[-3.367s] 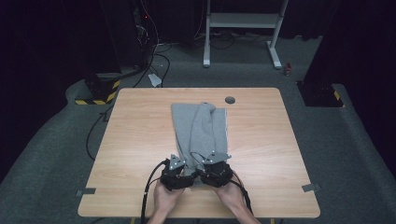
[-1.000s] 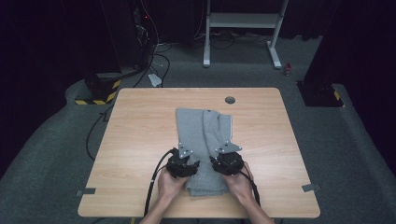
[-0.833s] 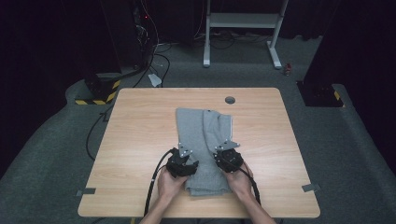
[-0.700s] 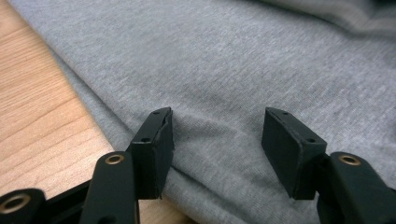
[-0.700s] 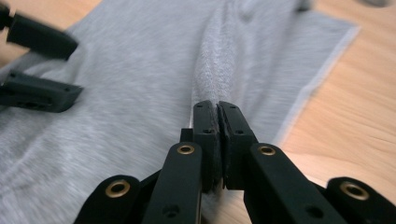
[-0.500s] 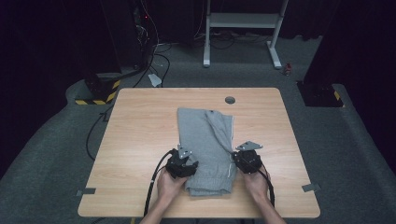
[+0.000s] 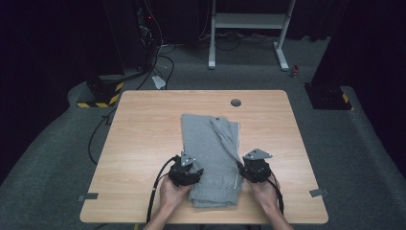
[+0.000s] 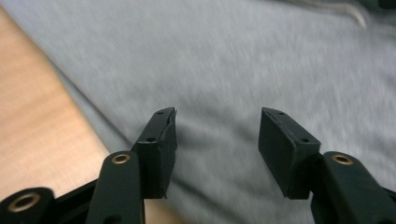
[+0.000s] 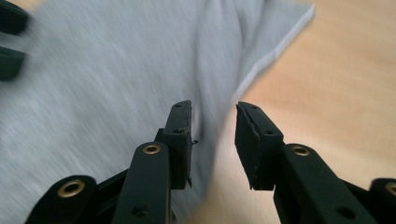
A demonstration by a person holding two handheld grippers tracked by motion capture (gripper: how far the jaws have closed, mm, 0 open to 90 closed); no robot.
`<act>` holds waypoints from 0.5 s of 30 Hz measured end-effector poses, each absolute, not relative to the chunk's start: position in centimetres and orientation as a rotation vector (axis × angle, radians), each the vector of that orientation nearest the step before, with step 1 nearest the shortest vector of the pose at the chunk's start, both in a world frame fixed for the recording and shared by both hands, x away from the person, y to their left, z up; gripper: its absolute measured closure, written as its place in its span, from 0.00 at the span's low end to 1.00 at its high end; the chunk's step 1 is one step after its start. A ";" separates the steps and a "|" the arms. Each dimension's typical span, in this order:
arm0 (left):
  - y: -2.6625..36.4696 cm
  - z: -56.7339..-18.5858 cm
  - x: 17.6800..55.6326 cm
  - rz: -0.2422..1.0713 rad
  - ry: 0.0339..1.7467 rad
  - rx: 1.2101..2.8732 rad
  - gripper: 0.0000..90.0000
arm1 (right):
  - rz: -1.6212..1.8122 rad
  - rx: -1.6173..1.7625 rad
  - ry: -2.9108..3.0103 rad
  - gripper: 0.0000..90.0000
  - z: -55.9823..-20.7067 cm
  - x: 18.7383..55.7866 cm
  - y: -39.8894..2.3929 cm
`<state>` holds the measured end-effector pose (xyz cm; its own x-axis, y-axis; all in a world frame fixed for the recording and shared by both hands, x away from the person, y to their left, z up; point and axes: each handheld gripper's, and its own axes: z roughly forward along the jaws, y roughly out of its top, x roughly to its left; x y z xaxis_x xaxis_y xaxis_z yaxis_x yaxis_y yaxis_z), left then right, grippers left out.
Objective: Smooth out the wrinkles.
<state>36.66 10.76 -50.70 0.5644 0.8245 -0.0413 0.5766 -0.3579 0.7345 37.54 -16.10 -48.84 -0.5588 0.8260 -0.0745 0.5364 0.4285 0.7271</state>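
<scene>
Between the left tool (image 7: pixel 188 168) and right tool (image 7: pixel 253 167), both parted and empty, lie grey trousers (image 7: pixel 210 153).

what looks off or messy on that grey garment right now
The folded grey garment lies mostly neat on the table, but one narrow flap lies slanted across its top right part instead of square with the fold, and the right edge looks uneven there. No damage or spill is visible. Both grippers sit at its near corners with jaws apart.
</scene>
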 end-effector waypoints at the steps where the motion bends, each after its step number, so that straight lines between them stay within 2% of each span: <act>1: 10.7 -50.5 37.1 0.448 1.122 2.069 0.51 | 0.936 1.127 2.259 0.73 -48.4 37.6 -15.7; 5: 10.2 -50.2 39.1 0.480 1.150 2.079 0.49 | 0.908 1.051 2.265 0.73 -47.7 38.9 -13.2; 11: 10.3 -51.6 40.5 0.480 1.173 2.104 0.47 | 0.744 1.052 2.270 0.66 -49.3 42.2 -10.6; 13: 10.3 -51.6 40.4 0.477 1.176 2.102 0.46 | 0.706 1.077 2.280 0.76 -49.7 42.8 -10.5; 15: 10.3 -51.6 40.4 0.488 1.163 2.112 0.46 | 0.698 1.090 2.290 0.90 -49.9 43.3 -10.9</act>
